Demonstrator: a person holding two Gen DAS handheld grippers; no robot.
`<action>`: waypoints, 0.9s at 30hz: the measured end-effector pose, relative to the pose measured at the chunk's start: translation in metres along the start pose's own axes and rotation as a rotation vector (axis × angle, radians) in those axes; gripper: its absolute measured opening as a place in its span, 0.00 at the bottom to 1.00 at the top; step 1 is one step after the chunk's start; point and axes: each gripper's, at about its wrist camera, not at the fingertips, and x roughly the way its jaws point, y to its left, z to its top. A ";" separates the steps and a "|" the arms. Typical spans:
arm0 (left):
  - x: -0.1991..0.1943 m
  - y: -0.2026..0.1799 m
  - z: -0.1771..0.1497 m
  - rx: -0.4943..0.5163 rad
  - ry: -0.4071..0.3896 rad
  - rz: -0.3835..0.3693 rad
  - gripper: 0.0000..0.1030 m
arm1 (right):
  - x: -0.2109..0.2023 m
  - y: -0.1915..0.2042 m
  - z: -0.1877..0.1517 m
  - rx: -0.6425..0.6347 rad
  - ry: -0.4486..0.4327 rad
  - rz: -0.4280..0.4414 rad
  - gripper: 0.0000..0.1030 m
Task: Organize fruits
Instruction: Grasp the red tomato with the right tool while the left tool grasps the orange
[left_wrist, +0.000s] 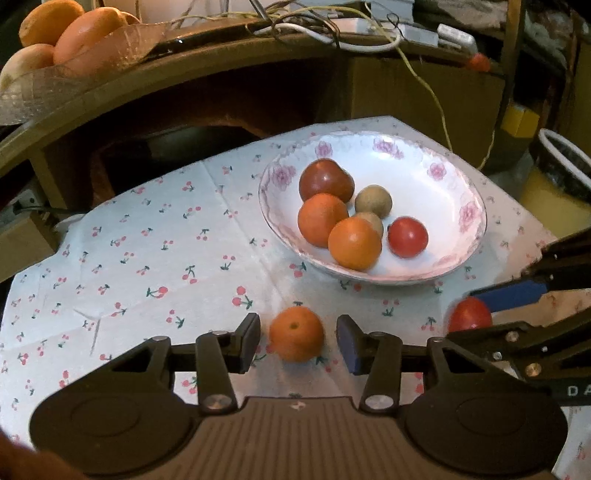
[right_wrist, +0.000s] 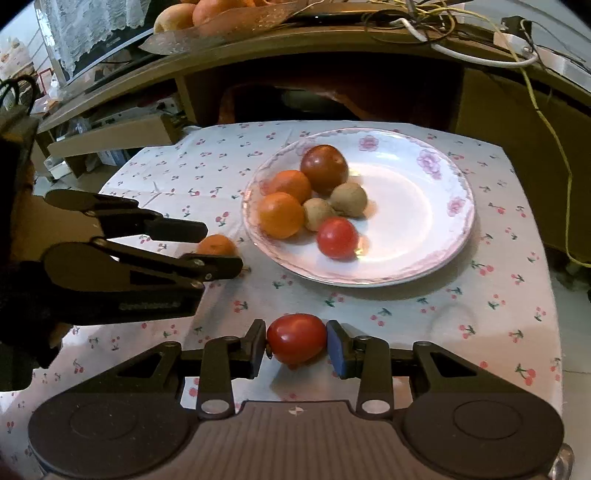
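A white floral plate (left_wrist: 454, 192) (right_wrist: 424, 236) on the cherry-print cloth holds two oranges, two tomatoes and two small brown fruits. My left gripper (left_wrist: 297, 341) is open around a loose orange (left_wrist: 295, 333) on the cloth, with gaps on both sides; the orange also shows in the right wrist view (right_wrist: 216, 244) between the left gripper's fingers. My right gripper (right_wrist: 296, 344) is shut on a red tomato (right_wrist: 296, 338), which also shows in the left wrist view (left_wrist: 470, 315), near the front of the cloth.
A wooden shelf (left_wrist: 229, 70) runs behind the table, with oranges in a clear bag (left_wrist: 74, 33) and tangled cables (right_wrist: 461, 33). A yellow bin (left_wrist: 557, 184) with a dark liner stands at the right. The cloth's edges (right_wrist: 550, 332) drop off at right and left.
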 end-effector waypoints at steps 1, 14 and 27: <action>0.001 0.000 0.001 -0.005 0.003 -0.002 0.50 | 0.000 -0.001 0.000 0.001 -0.002 0.000 0.36; -0.012 -0.008 -0.008 -0.002 0.004 0.005 0.34 | -0.003 0.000 -0.003 -0.026 -0.001 -0.008 0.35; -0.076 -0.030 -0.050 -0.003 0.037 -0.018 0.34 | -0.030 0.016 -0.025 -0.108 -0.024 0.007 0.35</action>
